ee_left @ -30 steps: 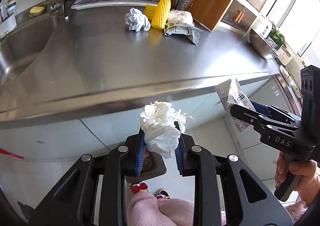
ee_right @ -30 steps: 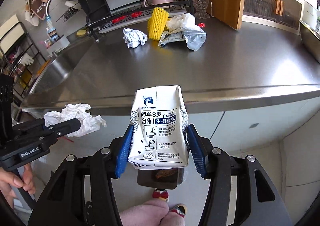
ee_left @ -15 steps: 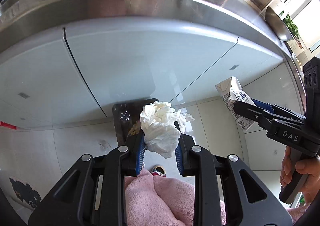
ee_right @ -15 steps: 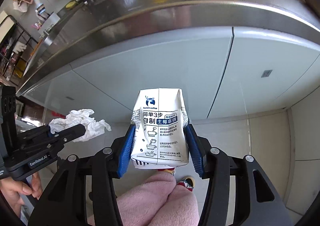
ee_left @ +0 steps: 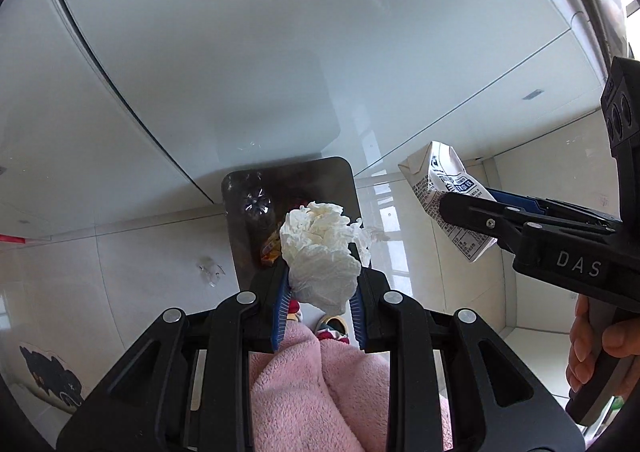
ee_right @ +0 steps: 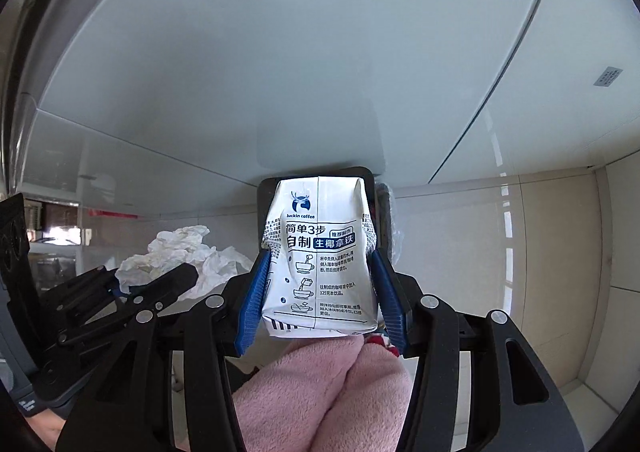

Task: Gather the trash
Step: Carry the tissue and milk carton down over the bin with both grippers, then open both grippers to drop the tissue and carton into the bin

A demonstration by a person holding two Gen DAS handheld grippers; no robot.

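Note:
My left gripper (ee_left: 320, 276) is shut on a crumpled white tissue (ee_left: 320, 252), held just above an open dark trash bin (ee_left: 244, 219) on the floor. The bin holds a clear plastic bottle (ee_left: 258, 207) and some wrappers. My right gripper (ee_right: 318, 280) is shut on a white coffee carton (ee_right: 320, 252) with blue print, held upright over the same bin (ee_right: 264, 191). In the left wrist view the carton (ee_left: 444, 187) and right gripper (ee_left: 472, 211) hang to the right of the bin. The tissue (ee_right: 180, 252) shows at the left of the right wrist view.
Pale cabinet doors (ee_left: 240, 51) rise right behind the bin. White floor tiles (ee_left: 140, 264) surround it, with a small clear scrap (ee_left: 210, 272) lying to its left. The person's pink fleece trousers (ee_left: 304, 392) and slippers sit below both grippers.
Both grippers have dropped from countertop height down past the cabinet fronts toward the floor and tipped downward. The bin now fills the space just beyond the tissue and carton. Both grips are unchanged.

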